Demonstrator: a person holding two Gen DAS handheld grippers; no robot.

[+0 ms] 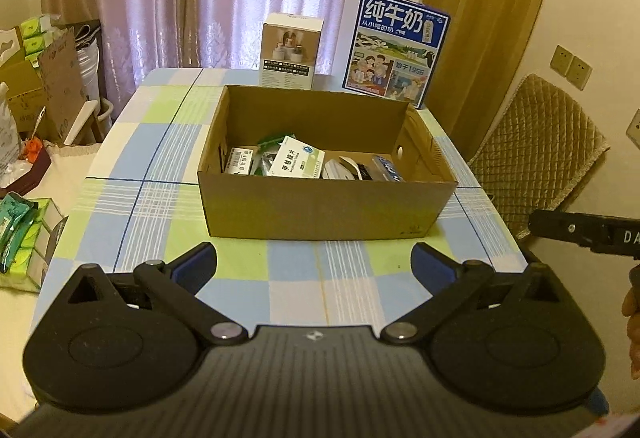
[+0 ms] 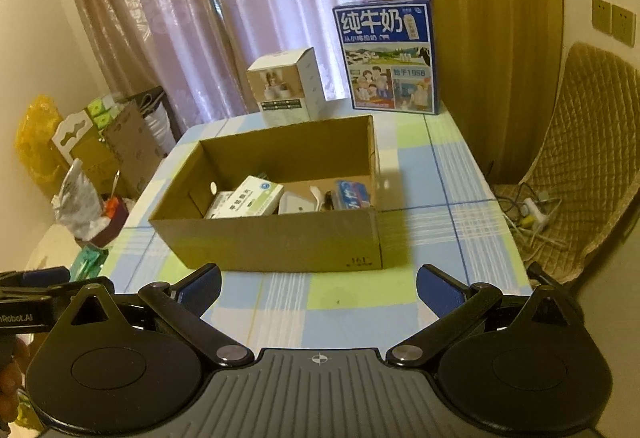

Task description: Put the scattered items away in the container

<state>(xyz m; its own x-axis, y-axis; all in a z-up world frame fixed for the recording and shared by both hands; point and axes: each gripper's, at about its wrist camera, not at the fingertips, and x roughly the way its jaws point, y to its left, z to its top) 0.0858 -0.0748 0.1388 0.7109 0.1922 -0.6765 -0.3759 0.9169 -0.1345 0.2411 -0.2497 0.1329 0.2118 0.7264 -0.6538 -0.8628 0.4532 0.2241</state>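
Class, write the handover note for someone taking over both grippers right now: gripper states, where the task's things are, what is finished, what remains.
Left gripper: open, empty, held back from the cardboard box's near wall.
Right gripper: open, empty, likewise short of the box.
In the box: the green-and-white medicine box lying over smaller packs, a white item and a blue pack.
Done: no loose items show on the checked tablecloth around the box.
Left: apparently nothing to gather. The white carton and blue milk carton stand upright behind the box; they look too large for it, so confirm whether they count.
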